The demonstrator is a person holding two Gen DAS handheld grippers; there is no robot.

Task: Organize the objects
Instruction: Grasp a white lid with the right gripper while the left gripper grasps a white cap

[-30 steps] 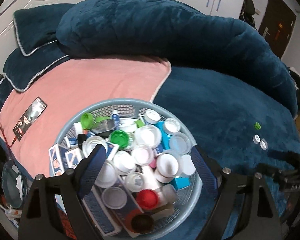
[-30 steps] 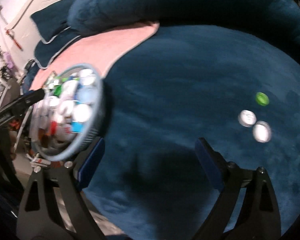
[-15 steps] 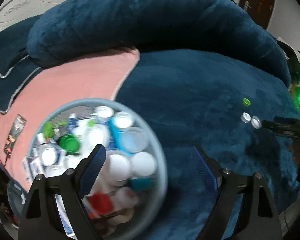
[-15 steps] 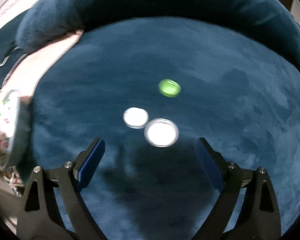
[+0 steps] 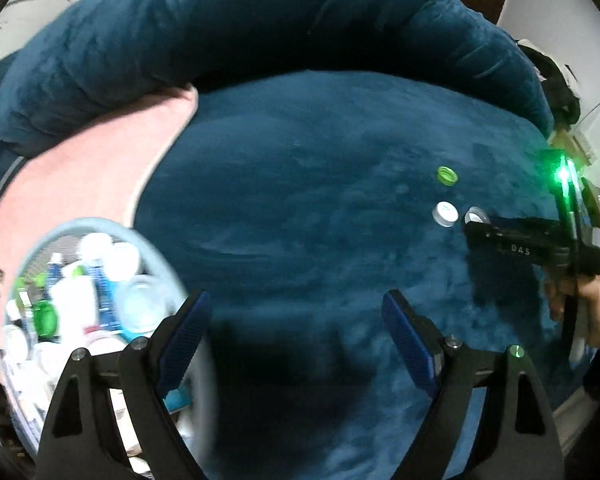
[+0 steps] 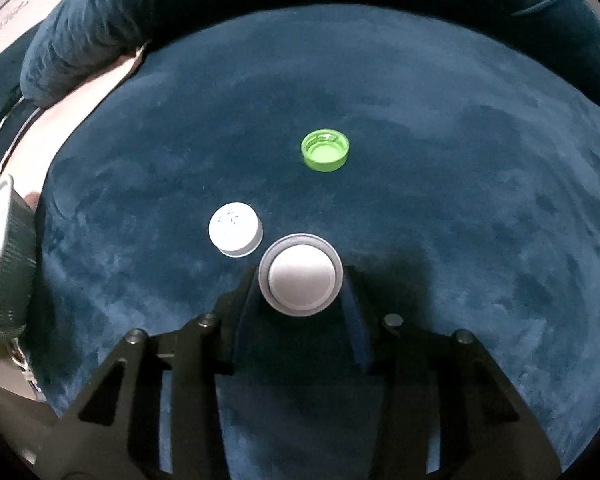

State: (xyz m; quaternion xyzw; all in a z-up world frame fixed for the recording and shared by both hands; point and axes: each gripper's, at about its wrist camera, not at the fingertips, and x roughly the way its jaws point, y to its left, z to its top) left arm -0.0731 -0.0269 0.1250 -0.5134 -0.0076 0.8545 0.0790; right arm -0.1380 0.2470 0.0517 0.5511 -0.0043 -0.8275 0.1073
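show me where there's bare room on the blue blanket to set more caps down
Bare plush blue blanket runs between the round grey basket and the three caps, and beyond the green ridged cap. It is crowded where the right tool closes on the large white lid, beside the small white cap.

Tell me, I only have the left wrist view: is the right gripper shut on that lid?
Observer: Yes. The right gripper has its jaws against both sides of the lid.
Reviewer: Which way up is the green cap?
Observer: The green cap lies open side up.
Reviewer: And the white cap?
Observer: The white cap lies closed side up, with small marks on its top.
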